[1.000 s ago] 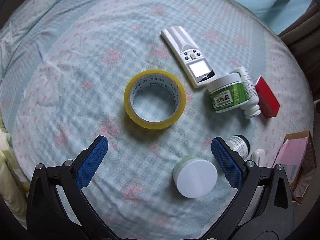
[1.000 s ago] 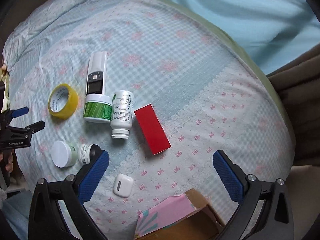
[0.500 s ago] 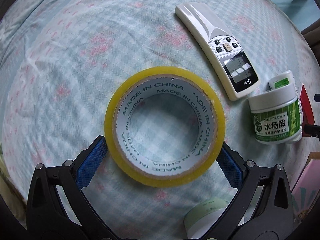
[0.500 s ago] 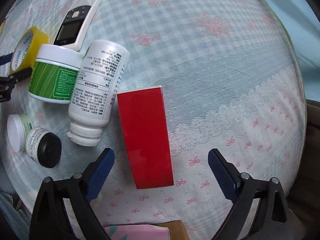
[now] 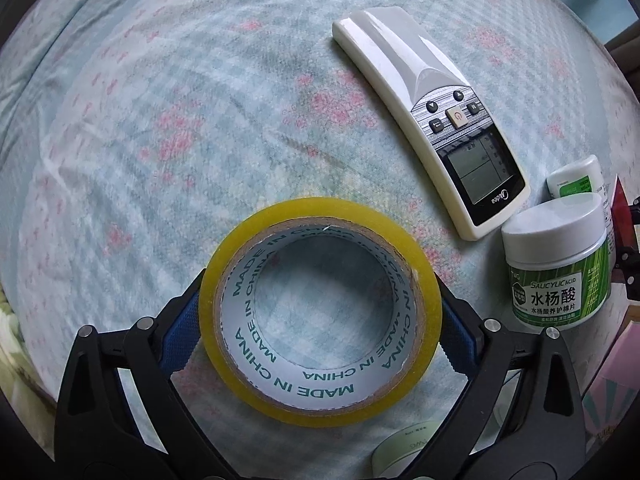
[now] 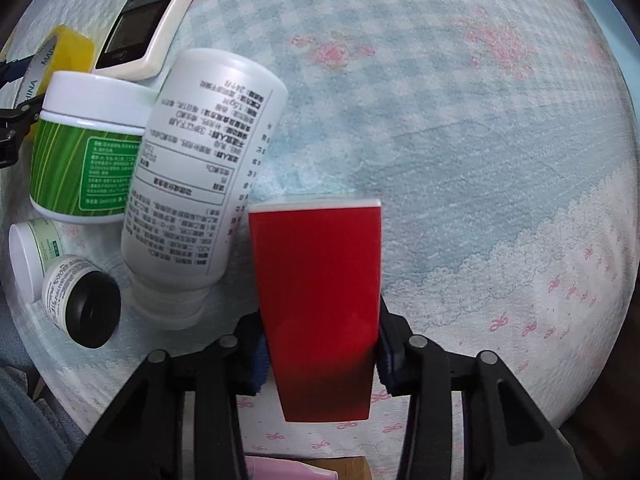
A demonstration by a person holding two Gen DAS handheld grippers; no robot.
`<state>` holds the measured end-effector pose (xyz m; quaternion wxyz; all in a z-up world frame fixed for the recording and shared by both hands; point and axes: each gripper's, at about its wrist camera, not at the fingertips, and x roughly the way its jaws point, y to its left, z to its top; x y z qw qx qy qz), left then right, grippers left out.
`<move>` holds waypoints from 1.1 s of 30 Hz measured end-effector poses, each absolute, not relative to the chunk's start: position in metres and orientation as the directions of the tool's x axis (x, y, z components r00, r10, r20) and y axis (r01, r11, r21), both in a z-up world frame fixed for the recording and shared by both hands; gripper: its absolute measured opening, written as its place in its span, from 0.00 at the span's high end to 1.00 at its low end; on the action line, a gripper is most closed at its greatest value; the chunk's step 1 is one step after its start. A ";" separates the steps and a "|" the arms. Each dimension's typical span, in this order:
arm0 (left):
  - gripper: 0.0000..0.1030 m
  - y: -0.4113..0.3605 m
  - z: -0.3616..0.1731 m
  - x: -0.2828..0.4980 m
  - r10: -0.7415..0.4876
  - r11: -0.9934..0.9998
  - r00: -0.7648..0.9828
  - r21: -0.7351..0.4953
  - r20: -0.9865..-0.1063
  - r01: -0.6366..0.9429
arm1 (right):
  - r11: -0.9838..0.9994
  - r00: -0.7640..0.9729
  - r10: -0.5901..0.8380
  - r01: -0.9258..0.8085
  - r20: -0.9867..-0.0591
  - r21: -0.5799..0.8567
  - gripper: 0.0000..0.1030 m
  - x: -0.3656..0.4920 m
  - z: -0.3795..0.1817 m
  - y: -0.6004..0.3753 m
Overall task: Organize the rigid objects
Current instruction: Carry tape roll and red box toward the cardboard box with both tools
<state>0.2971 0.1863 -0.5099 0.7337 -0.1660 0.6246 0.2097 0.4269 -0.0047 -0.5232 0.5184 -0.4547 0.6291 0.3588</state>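
The left gripper point(image 5: 320, 334) has its pads pressed on both sides of the yellow tape roll point(image 5: 320, 308), over the bedsheet point(image 5: 160, 120); the right gripper point(image 6: 320, 354) clamps the red box point(image 6: 316, 300), beside the white bottle point(image 6: 204, 176).

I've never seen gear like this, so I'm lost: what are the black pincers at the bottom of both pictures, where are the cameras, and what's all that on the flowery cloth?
There is no robot: a person holds a two-finger gripper in each hand, each with a fisheye camera looking along its fingers. In the left camera's picture the left gripper is closed on a yellow tape roll. In the right one the right gripper clamps a red box. Lying on the bedsheet are a white remote, a green-labelled jar, a white bottle on its side, and two small jars.
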 end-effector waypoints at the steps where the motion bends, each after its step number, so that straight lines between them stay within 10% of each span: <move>1: 0.06 0.187 -0.510 0.297 0.098 0.856 0.135 0.014 -0.986 -0.517 | 0.324 -0.041 -0.204 -0.946 -0.978 -0.028 0.63 0.426 -0.522 -0.001; 20: 0.06 0.187 -0.420 0.248 0.110 0.894 0.265 -0.021 -0.958 -0.447 | 0.596 -0.053 -0.053 -0.803 -0.997 0.011 0.63 0.412 -0.405 -0.028; 33: 0.06 0.109 -0.269 0.263 0.042 0.995 0.441 -0.005 -0.897 -0.104 | 0.861 0.018 0.212 -0.476 -0.977 0.178 0.63 0.353 -0.283 -0.122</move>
